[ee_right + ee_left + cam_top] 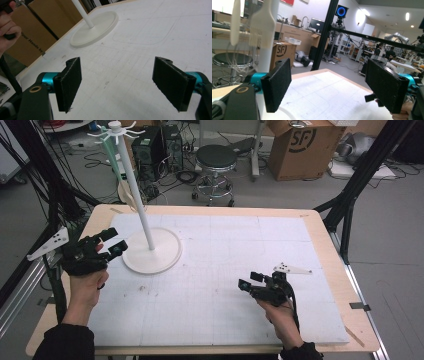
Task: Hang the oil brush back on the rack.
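White stand (pixel 151 251) set on worktop (pixel 320 227) | left claw (pixel 113 241) held wide open, empty, just beside base | right claw (pixel 250 280) held wide open, empty, low over sheet

— What sort of place is this?
— A robotics lab, probably: black frame struts (pixel 324 35), monitors (pixel 316 24) on benches, tangled cables (pixel 175 170) on the floor.
— Anything else?
— A stool (pixel 215 165), a cardboard box (pixel 300 147), and what may be a robot arm (pixel 398 37), blurred.
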`<state>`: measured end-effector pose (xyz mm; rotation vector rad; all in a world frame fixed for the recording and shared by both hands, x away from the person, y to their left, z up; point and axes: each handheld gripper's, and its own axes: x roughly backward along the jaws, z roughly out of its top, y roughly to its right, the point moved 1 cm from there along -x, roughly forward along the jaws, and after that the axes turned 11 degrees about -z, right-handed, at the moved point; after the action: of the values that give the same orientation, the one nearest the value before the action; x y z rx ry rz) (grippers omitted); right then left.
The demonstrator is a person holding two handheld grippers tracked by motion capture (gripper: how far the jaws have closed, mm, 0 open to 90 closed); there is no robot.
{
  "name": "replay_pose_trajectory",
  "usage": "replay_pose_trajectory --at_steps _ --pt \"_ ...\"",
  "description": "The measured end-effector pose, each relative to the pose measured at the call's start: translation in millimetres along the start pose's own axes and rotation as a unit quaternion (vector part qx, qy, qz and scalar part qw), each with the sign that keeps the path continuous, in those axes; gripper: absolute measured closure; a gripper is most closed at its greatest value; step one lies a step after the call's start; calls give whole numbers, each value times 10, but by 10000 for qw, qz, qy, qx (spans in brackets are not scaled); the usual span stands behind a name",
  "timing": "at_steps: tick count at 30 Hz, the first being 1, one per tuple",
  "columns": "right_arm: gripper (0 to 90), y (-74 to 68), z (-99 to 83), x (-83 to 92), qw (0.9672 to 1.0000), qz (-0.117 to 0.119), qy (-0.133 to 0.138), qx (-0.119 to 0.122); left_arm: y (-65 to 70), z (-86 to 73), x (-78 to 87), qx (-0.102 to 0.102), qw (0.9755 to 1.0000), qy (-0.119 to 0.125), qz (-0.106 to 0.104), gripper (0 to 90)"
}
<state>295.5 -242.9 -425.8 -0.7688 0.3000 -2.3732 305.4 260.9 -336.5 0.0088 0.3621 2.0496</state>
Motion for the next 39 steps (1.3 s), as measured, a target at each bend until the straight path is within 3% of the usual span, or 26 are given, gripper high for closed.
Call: replay_pose_trajectory --at_steps 15,19,21,30,39 --pt "231 -11 2 13 10000 30 28 7 149 -281 15 109 9998 -63 -145 212" --pt "230 -14 1 15 10000 -3 29 8 176 -364 35 112 9999 -86 -80 212" --pt "229 -11 4 23 10000 -2 29 8 203 -418 54 5 9999 -127 39 222" --pt "223 -9 7 21 9999 -47 79 69 236 -712 84 279 9993 -235 16 224" --pt "213 -16 14 42 9998 -88 101 169 292 -849 90 387 9984 -416 11 229"
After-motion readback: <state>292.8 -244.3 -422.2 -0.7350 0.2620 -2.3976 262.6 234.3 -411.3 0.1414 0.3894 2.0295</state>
